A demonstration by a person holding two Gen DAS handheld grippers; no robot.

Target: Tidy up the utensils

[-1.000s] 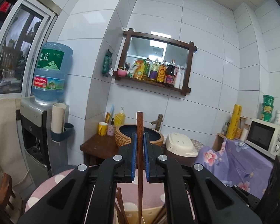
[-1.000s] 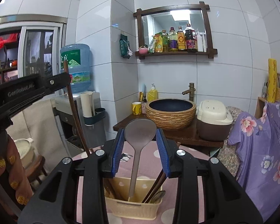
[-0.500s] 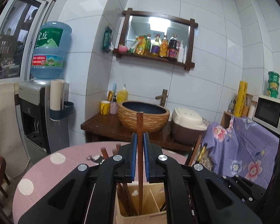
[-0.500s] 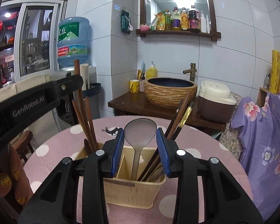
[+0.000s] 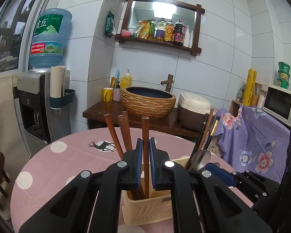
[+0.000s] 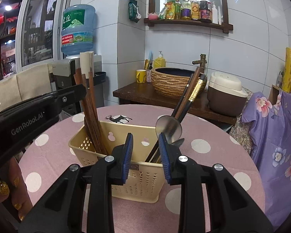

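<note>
A cream perforated utensil basket [image 6: 137,180] stands on the pink dotted table; it also shows in the left wrist view [image 5: 147,209]. My left gripper [image 5: 145,151] is shut on a brown wooden chopstick [image 5: 145,136] standing in the basket's left compartment beside two more wooden chopsticks [image 5: 118,134]. In the right wrist view these chopsticks [image 6: 91,108] stand at the basket's left end. My right gripper [image 6: 145,145] is open and empty just above the basket's front rim. A metal spoon [image 6: 168,128] stands in the right compartment with dark chopsticks [image 6: 192,95].
The round table with pink dotted cloth [image 6: 203,145] carries the basket. Behind it stand a dark wooden counter with a woven basin [image 5: 148,104], a rice cooker [image 5: 194,110], a water dispenser [image 5: 40,89] and a purple floral cover [image 5: 258,136].
Both grippers came down toward the basket. The left lowered its chopstick into the left compartment. The right let go of the spoon, which now leans in the right compartment.
</note>
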